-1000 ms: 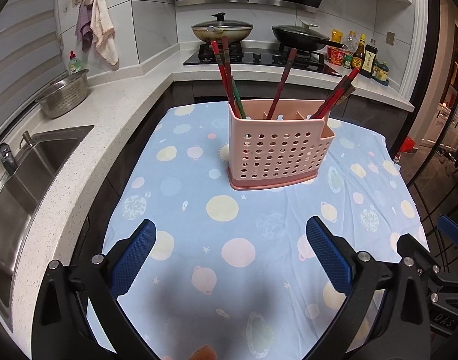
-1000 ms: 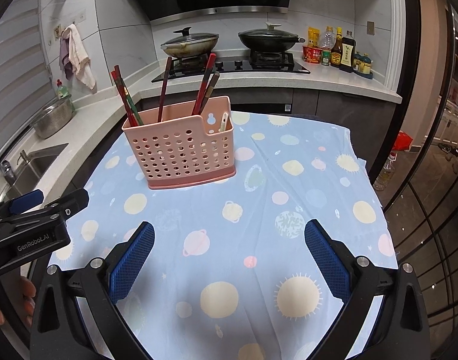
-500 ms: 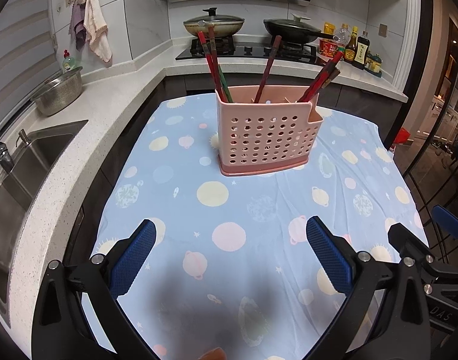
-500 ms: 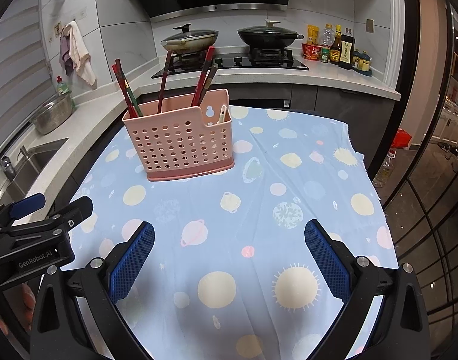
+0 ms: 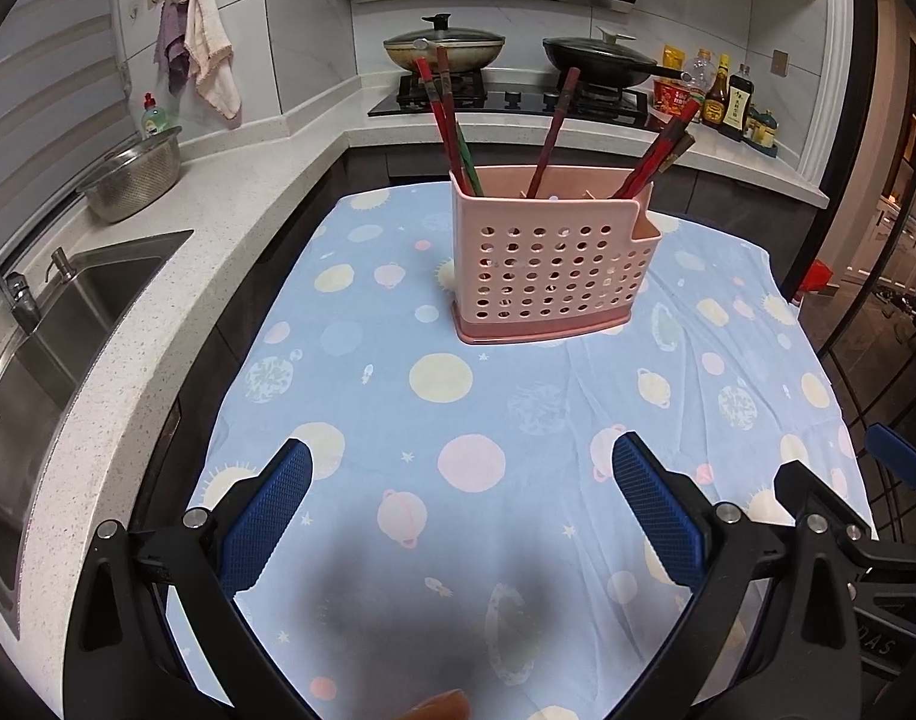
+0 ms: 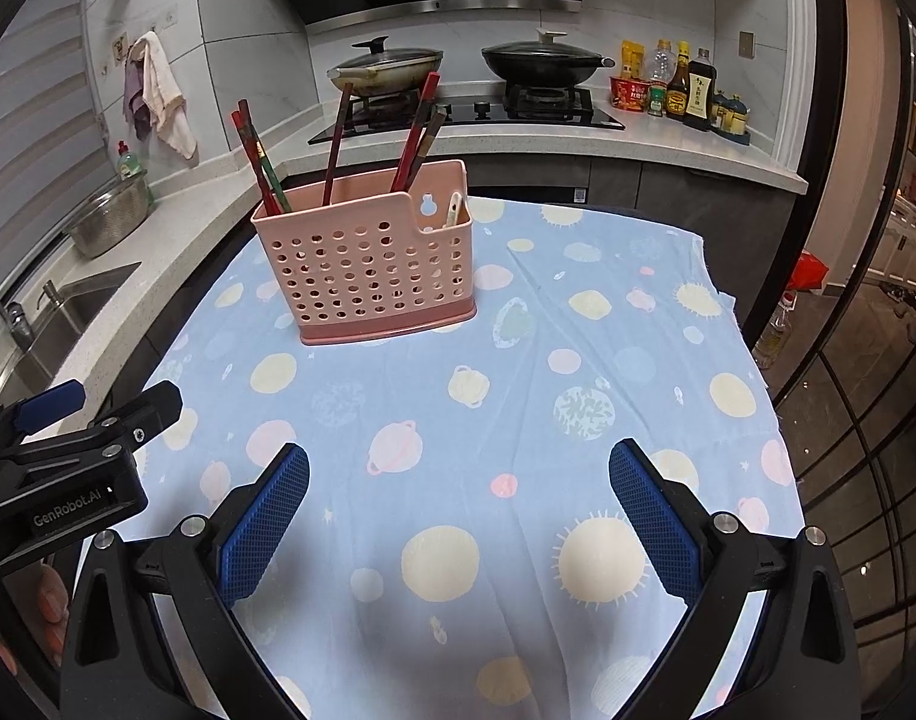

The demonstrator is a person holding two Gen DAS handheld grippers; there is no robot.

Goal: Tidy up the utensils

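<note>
**Both grippers drawn back; nothing in hand**

Since the earlier frames both views have shifted slightly, the tablecloth (image 5: 458,420) showing broader. Perforated pink plastic caddy (image 5: 551,267) stands far-centre, lacquered chopsticks (image 5: 452,120) upright inside. Left gripper (image 5: 458,516) and right gripper (image 6: 458,516) gape empty. Judged: sorting done or pausing; next needs a thin-stick pinch.

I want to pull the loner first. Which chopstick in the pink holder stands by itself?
The red chopstick in the middle of the pink holder: it stands alone, while the left pair and the right pair are bunched.
</note>
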